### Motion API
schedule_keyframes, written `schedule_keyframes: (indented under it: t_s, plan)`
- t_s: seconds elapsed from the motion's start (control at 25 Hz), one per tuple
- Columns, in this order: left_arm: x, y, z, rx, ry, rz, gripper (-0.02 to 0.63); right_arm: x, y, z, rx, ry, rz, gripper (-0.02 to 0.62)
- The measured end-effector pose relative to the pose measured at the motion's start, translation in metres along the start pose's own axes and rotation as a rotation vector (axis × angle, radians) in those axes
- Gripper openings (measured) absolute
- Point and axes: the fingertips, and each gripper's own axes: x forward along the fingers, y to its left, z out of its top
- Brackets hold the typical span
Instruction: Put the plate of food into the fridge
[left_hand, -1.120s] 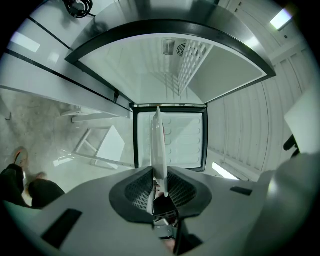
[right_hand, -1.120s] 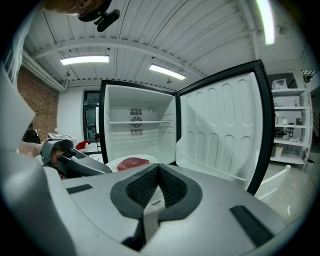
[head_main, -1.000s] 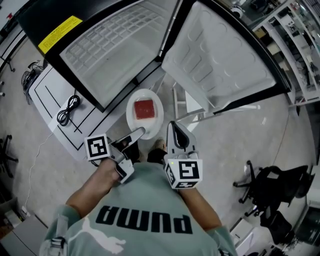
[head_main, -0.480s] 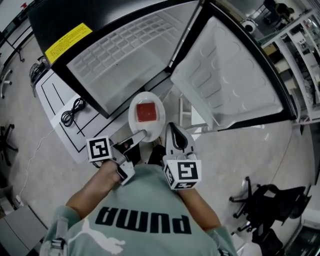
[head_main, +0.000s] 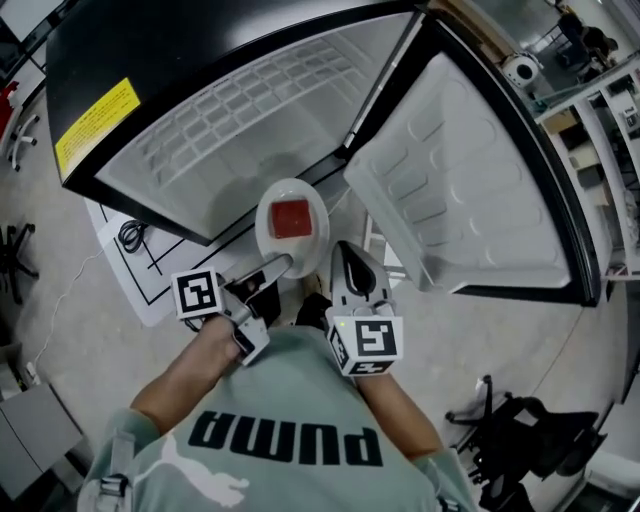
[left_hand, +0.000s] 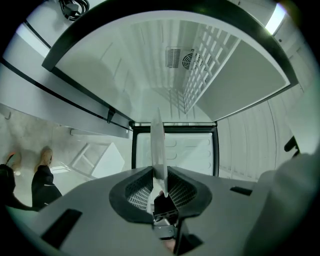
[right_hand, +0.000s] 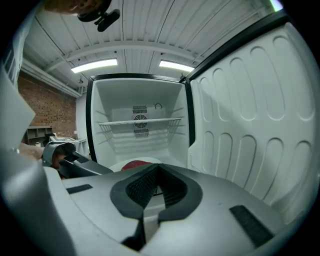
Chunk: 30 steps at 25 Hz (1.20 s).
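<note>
Left hand-held gripper sits close in front of the person's chest. Its jaws are narrowed onto the near rim of a white plate, which its own view shows edge-on, pinched between the pads. The left hand holds it with the forearm angled in from the left and the elbow bent. Just beside it, the right hand-held gripper points forward with its jaws closed together and nothing between them. Its tip lies near the plate's right edge; whether it touches cannot be told. The plate reaches out past both grippers, face up, carrying a red square piece of food. Beyond it stands the open fridge, white inside, with a wire shelf across the back. Its door is swung wide to the right. The plate hangs in front of the fridge opening, not yet inside.
</note>
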Motion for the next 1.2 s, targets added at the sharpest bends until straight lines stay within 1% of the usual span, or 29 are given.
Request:
schedule_keyframes:
  t_s: [0.2,0.52,0.84,1.2]
  plan:
    - [0.020,-0.004,0.017,0.003,-0.061,0.008,0.074,0.024,-0.016,0.011,-0.005,-0.015,0.064,0.004]
    - [0.043,-0.004,0.048,-0.002,-0.212,0.007,0.074,0.056,-0.032,0.025,-0.032,-0.022,0.185,0.005]
    - [0.049,0.003,0.073,0.002,-0.382,-0.004,0.074,0.078,-0.036,0.032,-0.077,-0.021,0.301,0.003]
    - [0.047,0.022,0.104,0.024,-0.536,0.008,0.074,0.097,-0.029,0.034,-0.139,-0.016,0.413,0.005]
